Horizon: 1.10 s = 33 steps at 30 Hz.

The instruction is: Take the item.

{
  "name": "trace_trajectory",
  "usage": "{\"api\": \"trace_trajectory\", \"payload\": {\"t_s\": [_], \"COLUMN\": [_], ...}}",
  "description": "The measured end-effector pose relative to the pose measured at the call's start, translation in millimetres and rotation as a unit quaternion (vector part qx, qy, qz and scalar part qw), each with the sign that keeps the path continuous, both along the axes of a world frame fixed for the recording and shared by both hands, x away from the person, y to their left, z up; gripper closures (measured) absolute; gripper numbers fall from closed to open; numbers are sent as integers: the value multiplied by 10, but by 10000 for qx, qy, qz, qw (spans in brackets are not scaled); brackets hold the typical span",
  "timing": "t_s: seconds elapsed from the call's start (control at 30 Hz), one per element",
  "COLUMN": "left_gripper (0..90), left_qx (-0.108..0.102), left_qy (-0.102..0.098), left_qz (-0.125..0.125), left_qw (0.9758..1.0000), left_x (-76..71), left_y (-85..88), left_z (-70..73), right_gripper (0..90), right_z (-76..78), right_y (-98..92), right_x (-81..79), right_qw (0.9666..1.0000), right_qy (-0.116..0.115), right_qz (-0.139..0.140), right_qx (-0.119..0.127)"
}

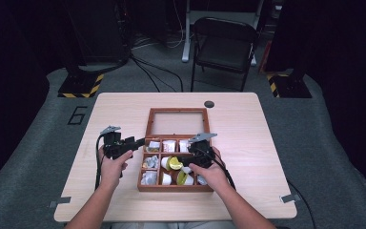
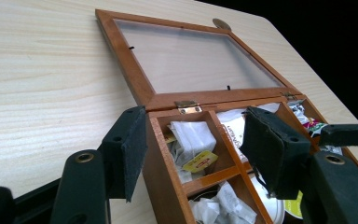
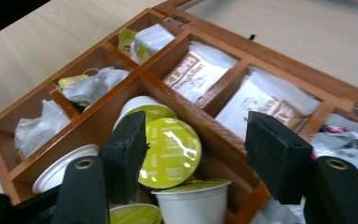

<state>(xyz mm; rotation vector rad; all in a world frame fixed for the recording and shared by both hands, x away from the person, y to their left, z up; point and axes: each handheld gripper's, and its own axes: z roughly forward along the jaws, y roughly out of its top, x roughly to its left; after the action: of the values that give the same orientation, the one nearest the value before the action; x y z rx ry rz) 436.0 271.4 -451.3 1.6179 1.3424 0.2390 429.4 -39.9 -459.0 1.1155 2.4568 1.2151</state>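
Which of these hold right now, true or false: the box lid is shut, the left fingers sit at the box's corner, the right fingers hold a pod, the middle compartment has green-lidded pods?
1. The lid of the wooden box is shut. False: it lies open, flat on the table.
2. The left gripper straddles the box's wall by a hinge. True.
3. The right gripper grips a pod. False: its fingers are open above the pods, clamping nothing.
4. The middle compartment holds green-lidded pods. True.
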Motion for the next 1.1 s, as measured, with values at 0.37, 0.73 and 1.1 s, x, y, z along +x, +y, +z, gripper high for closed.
{"api": "trace_trajectory", "payload": {"t_s": [0.37,0.73,1.1], "left_gripper": [399,399,399], "left_qx": [-37,-184,-361], "left_qy": [-18,3,41], "left_qz": [22,54,141], "left_qw": [10000,9998,9992], "left_x": [-25,-57,-75], "left_y": [64,119,153], "left_z": [25,32,21], "right_gripper": [315,289,293], "right_z": [-141,-205,-250], "right_y": [156,262,317], "right_x": [-17,-15,12], "right_qw": [9992,9977,9964], "right_qy": [240,344,487], "right_qz": [261,360,357], "right_qx": [-204,-463,-593]}}
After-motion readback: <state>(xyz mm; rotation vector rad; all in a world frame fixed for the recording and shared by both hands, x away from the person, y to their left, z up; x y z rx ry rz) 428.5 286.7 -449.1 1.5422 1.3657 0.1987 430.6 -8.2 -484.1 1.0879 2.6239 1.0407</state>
